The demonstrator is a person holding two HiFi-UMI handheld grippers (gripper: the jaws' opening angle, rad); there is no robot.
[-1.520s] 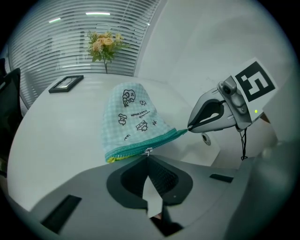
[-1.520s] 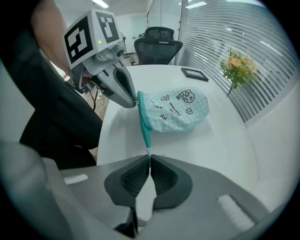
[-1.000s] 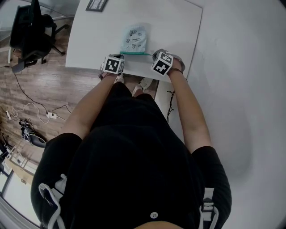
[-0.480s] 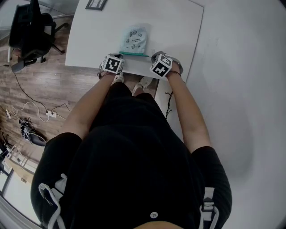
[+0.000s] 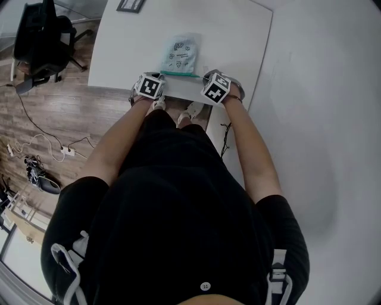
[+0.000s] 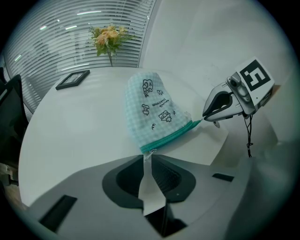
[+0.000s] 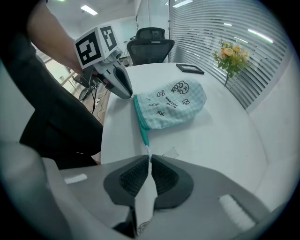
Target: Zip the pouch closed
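While one pouch (image 5: 180, 52) lies tabled, two grippers: left gripper (image 6: 148, 157) opening around zip pull (image 6: 149, 153), right gripper (image 7: 149, 157) pinching zip tail (image 7: 148, 150). Flowers (image 6: 110, 35): gripper views only.

Premises present as an office: a black swivel office chair (image 7: 151, 40) behind a white tabletop (image 5: 226, 36), slatted window blinds (image 7: 220, 33) at upper right, ceiling strip lights (image 7: 89, 9), and a cabled power strip (image 5: 68, 153) on wood flooring (image 5: 71, 119).
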